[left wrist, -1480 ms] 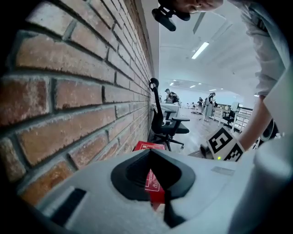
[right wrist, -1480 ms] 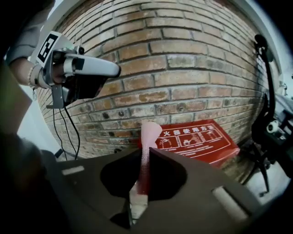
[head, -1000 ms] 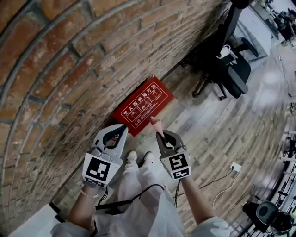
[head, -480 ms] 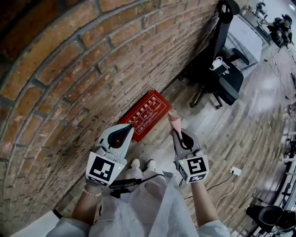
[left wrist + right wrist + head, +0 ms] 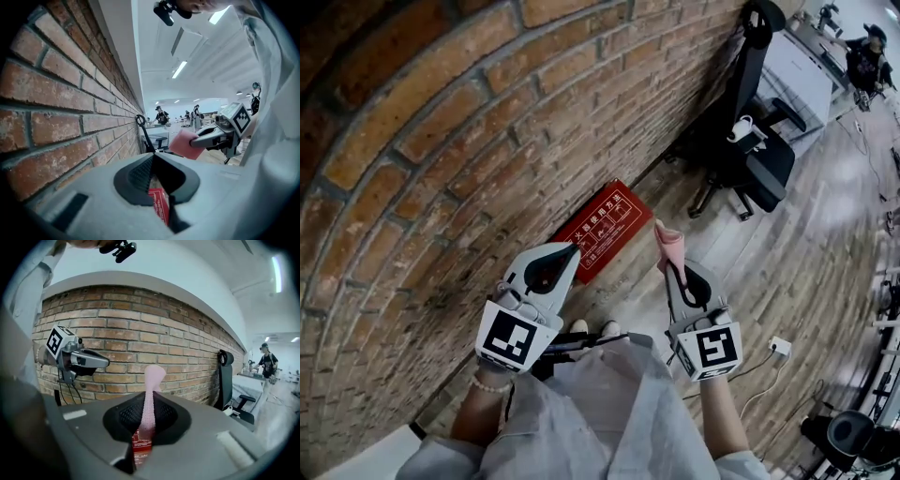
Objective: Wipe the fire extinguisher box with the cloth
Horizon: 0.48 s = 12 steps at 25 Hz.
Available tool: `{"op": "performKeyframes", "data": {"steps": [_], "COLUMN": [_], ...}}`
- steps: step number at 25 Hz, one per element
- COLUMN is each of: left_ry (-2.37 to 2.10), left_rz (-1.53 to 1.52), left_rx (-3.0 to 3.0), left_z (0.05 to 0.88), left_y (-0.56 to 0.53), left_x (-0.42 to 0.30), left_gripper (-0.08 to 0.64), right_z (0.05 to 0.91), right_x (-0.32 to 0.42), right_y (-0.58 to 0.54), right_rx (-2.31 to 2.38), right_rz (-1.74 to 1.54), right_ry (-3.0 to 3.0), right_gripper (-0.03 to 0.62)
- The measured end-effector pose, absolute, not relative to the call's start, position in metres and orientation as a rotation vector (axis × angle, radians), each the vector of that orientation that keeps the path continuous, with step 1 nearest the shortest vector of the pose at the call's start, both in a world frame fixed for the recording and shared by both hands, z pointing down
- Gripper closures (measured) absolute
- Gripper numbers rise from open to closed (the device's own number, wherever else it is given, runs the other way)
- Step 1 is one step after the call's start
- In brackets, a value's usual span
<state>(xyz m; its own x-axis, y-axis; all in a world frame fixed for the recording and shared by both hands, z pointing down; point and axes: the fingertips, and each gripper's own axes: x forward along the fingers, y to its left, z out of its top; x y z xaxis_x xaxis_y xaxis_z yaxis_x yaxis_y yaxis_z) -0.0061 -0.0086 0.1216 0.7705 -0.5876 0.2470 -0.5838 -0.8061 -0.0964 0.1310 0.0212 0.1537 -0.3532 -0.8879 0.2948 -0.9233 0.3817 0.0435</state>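
Observation:
The red fire extinguisher box lies on the wooden floor against the brick wall, its lid printed with white characters. A slice of that box shows between the left jaws, and the box shows below the right jaws too. My right gripper is shut on a pink cloth, which sticks out past the tips as a thin pink strip. My left gripper is shut with nothing in it. Both hang above the floor, nearer to me than the box. From the left gripper view, the cloth appears at the right.
The brick wall runs along the left. A black office chair stands past the box, by a white desk. A white power strip with cable lies on the floor at right. People stand far off in the room.
Both grippers have risen and drawn back from the box, which now looks smaller and farther below. The right gripper moved right, still holding the cloth.

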Motion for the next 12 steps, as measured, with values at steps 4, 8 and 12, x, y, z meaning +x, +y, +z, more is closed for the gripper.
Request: {"op": "performKeyframes", "data": {"steps": [4, 8, 12], "left_ry": [0.965, 0.994, 1.003], "left_rz": [-0.451, -0.446, -0.469], "left_rx": [-2.930, -2.941, -2.927], "left_z": [0.1247, 0.1286, 0.1310], "left_y": [-0.0062, -0.0079, -0.0103], "left_x": [-0.0091, -0.0109, -0.0146], "left_gripper": [0.561, 0.561, 0.561], "right_z": [0.1480, 0.1526, 0.1557], "right_x": [0.1280, 0.1289, 0.1306], "right_y": [0.0238, 0.0280, 0.0266], "right_rx": [1.618, 1.636, 1.653], "right_rz": [0.189, 0.226, 0.246], "right_ry": [-2.388, -2.381, -2.374], "right_gripper": [0.565, 0.565, 0.565]}}
